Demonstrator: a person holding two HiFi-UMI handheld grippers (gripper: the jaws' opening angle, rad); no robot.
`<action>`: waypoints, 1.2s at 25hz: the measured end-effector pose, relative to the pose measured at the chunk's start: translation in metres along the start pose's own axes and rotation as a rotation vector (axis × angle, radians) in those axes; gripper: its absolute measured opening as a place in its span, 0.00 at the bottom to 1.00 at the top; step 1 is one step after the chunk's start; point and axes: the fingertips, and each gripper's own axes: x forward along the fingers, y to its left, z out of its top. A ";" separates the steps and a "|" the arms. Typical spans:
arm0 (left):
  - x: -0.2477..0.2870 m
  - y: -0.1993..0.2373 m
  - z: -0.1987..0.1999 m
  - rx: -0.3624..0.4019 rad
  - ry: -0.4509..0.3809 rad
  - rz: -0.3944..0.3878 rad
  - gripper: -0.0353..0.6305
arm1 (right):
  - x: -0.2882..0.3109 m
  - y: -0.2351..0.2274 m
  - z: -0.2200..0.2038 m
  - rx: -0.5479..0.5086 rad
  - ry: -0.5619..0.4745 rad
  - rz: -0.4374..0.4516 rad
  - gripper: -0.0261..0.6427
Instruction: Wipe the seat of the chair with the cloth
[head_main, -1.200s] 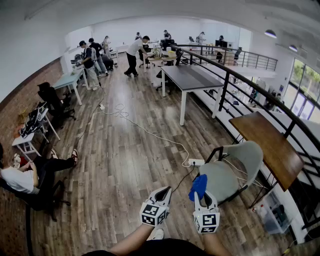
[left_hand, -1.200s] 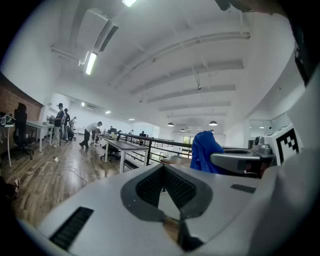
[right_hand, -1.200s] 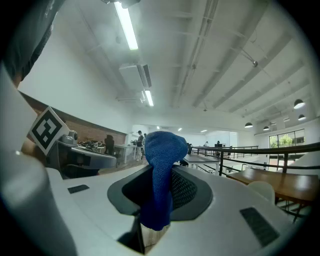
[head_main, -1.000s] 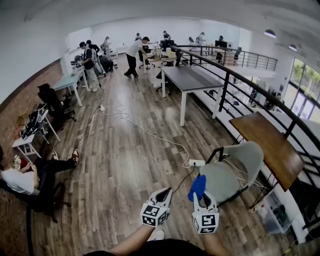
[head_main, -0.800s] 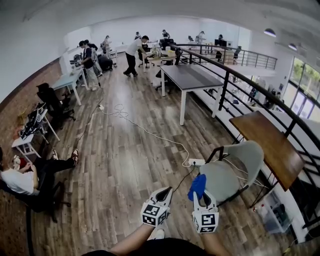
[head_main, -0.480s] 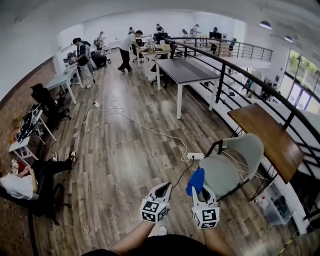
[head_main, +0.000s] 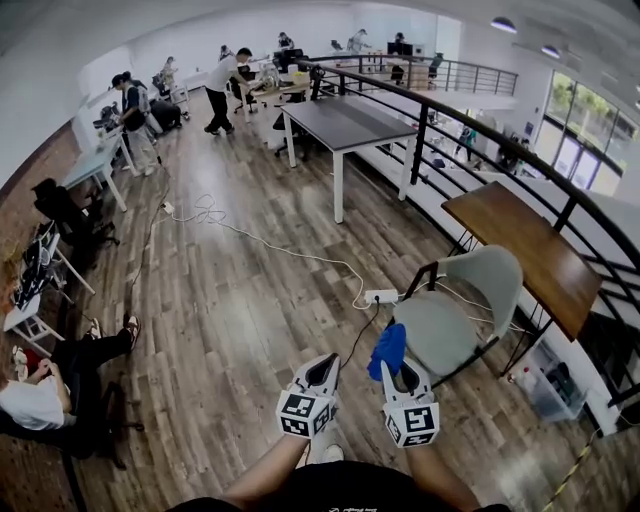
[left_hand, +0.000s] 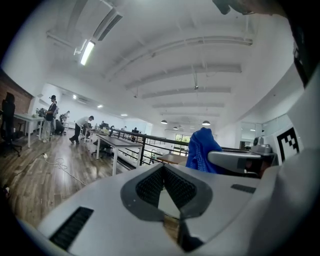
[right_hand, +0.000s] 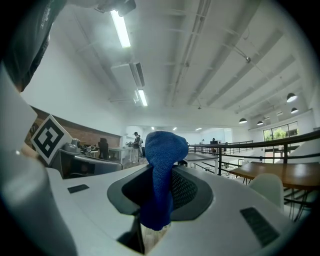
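Observation:
A grey-green chair (head_main: 455, 315) stands on the wood floor beside a brown table (head_main: 525, 255), its seat bare. My right gripper (head_main: 398, 373) is shut on a blue cloth (head_main: 386, 350), held in the air a little short of the seat's near edge. In the right gripper view the blue cloth (right_hand: 161, 172) stands pinched between the jaws of the right gripper (right_hand: 162, 200), with the chair back (right_hand: 267, 189) low at the right. My left gripper (head_main: 322, 372) hangs to the left of it, shut and empty. In the left gripper view, the left gripper (left_hand: 165, 185) has its jaws closed, and the cloth (left_hand: 201, 150) shows at the right.
A white power strip (head_main: 381, 296) and its cable (head_main: 260, 243) lie on the floor just left of the chair. A black railing (head_main: 470, 150) runs behind the brown table. A grey table (head_main: 340, 122) stands farther off. A person sits at the left (head_main: 45, 395); others stand at the far desks.
My view has shifted, so the chair now sits nearer the grippers. Both grippers keep their pose, with the cloth still held in the right one.

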 end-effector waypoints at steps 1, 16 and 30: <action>0.002 0.003 0.000 -0.003 0.000 -0.008 0.06 | 0.002 0.001 0.000 -0.012 0.007 -0.008 0.19; 0.037 0.019 -0.013 -0.033 0.035 -0.072 0.06 | 0.013 -0.049 -0.014 -0.023 0.049 -0.171 0.19; 0.139 0.004 0.017 0.129 -0.001 -0.129 0.06 | 0.065 -0.138 -0.028 0.004 0.052 -0.194 0.19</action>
